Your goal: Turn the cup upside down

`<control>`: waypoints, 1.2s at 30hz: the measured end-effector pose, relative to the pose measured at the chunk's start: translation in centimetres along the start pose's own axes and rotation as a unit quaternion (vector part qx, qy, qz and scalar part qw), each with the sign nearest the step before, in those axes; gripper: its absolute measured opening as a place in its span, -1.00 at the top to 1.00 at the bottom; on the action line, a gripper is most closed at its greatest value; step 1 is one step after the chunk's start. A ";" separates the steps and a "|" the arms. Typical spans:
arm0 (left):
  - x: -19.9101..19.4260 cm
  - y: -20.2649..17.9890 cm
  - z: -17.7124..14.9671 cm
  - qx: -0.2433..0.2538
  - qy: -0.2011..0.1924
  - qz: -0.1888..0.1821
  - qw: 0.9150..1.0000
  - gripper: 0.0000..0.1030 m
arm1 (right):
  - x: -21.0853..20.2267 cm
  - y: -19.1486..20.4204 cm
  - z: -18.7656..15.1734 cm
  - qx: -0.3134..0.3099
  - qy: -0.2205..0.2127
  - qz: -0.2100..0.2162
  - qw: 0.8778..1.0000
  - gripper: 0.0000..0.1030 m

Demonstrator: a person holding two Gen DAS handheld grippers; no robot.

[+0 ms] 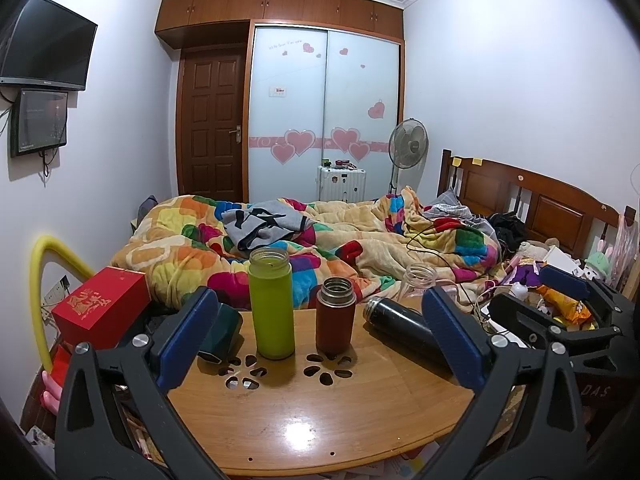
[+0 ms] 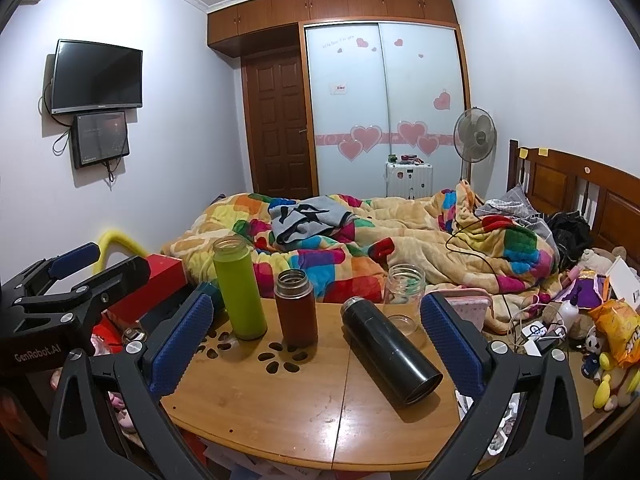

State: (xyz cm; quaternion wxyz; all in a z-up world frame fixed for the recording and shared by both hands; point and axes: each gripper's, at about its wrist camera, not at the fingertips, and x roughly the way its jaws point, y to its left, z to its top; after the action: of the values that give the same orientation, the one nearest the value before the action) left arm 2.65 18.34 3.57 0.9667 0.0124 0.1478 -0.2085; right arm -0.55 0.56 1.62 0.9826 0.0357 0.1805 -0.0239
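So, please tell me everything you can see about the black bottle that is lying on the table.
The black bottle is a slim cylinder with a smooth, slightly glossy dark body, apparently metal. It lies on its side on the wooden table, its silver-rimmed neck toward the bed, its dark base toward the camera. No cap is visible on it. It rests right of the upright brown flask, in front of the clear glass jar. Neither pair of tongs touches it.

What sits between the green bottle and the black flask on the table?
The brown flask, upright and open-topped, stands between the green bottle and the black flask lying on its side. Both wrist views show it.
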 end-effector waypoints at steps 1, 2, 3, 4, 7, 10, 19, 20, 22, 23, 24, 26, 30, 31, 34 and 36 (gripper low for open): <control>0.0 0.0 0.0 0.000 0.000 0.000 1.000 -1.00 | 0.0 0.0 0.0 0.000 0.000 0.000 1.000 -1.00; -0.1 0.0 0.1 0.001 0.000 0.000 1.000 -1.00 | 0.0 0.0 0.1 -0.001 0.000 0.000 1.000 -1.00; -0.1 0.0 0.1 0.001 0.000 0.000 1.000 -1.00 | 0.0 0.1 0.1 -0.001 0.000 0.000 1.000 -1.00; 0.0 0.0 0.1 0.001 0.000 0.000 1.000 -1.00 | 0.0 0.1 0.1 -0.001 -0.001 0.000 1.000 -1.00; -0.2 -0.1 0.3 0.001 -0.001 0.001 1.000 -1.00 | 0.0 0.1 0.1 0.000 0.000 0.000 1.000 -1.00; -0.2 -0.1 0.3 0.001 -0.002 0.001 1.000 -1.00 | 0.0 0.1 0.1 -0.001 -0.001 0.000 1.000 -1.00; -0.2 -0.1 0.3 0.000 -0.001 0.001 1.000 -1.00 | 0.0 0.2 0.0 -0.001 -0.001 -0.001 1.000 -1.00; -0.2 -0.2 0.4 0.000 0.000 0.000 1.000 -1.00 | 0.0 0.1 0.1 -0.001 -0.001 0.000 1.000 -1.00; -0.2 0.0 0.5 0.000 0.001 -0.001 1.000 -1.00 | 0.1 0.2 0.1 -0.001 0.000 0.000 1.000 -1.00; -0.1 0.1 0.4 0.001 0.002 -0.001 1.000 -1.00 | 0.1 0.3 0.0 -0.001 -0.001 -0.001 1.000 -1.00; 0.1 0.1 0.4 0.002 0.003 -0.001 1.000 -1.00 | 0.1 0.3 0.0 -0.002 -0.001 0.000 1.000 -1.00; 0.5 0.1 0.1 0.002 0.008 0.000 1.000 -1.00 | 0.3 0.2 -0.1 -0.001 0.001 -0.001 1.000 -1.00; 2.0 0.1 -0.5 0.001 0.027 -0.003 1.000 -1.00 | 1.9 -0.7 -0.9 0.001 0.020 -0.008 1.000 -1.00; 2.5 0.1 -0.7 0.001 0.033 -0.004 0.999 -1.00 | 2.5 -1.2 -1.2 0.000 0.028 -0.011 1.000 -1.00; 4.2 0.0 -1.5 -0.001 0.058 -0.007 0.998 -1.00 | 4.7 -3.1 -2.4 -0.005 0.054 -0.026 0.998 -1.00; 5.4 -0.1 -2.1 -0.003 0.077 -0.011 0.997 -1.00 | 6.7 -4.5 -3.5 -0.005 0.082 -0.041 0.996 -1.00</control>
State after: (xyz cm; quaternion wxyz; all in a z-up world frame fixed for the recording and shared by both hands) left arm 6.75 16.24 -0.01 0.9502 0.0237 0.2224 -0.2172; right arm 4.23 -3.84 -4.27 0.9628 0.0254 0.2622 -0.0604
